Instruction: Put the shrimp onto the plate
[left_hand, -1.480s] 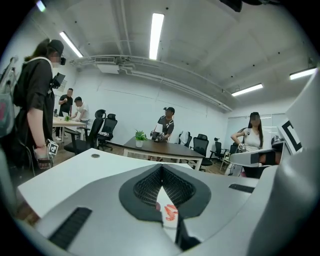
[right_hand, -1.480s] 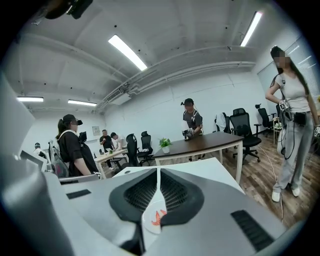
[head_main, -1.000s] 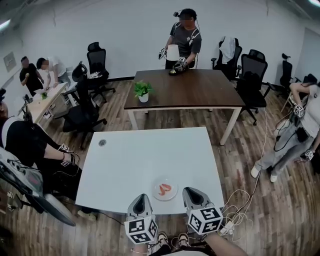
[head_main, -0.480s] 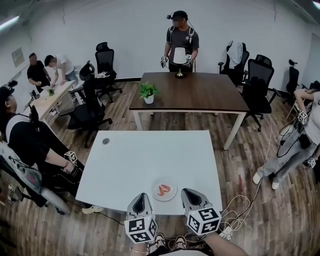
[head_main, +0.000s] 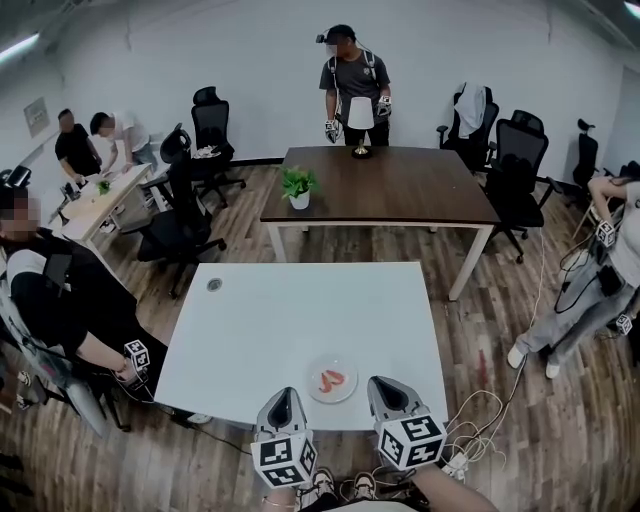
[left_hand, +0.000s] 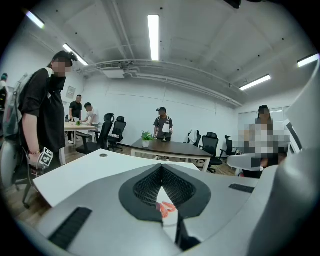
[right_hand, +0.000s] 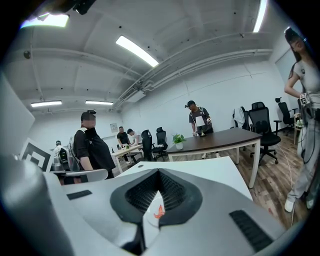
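Shrimp (head_main: 331, 380) sits on the plate (head_main: 351, 389) at the white desk's (head_main: 300, 310) near edge; left gripper (head_main: 281, 399) and right gripper (head_main: 384, 386) both closed, empty.

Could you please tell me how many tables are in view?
3: the white table nearest, bearing the plate; the dark wooden table behind it; a light table at far left. Others may be hidden.
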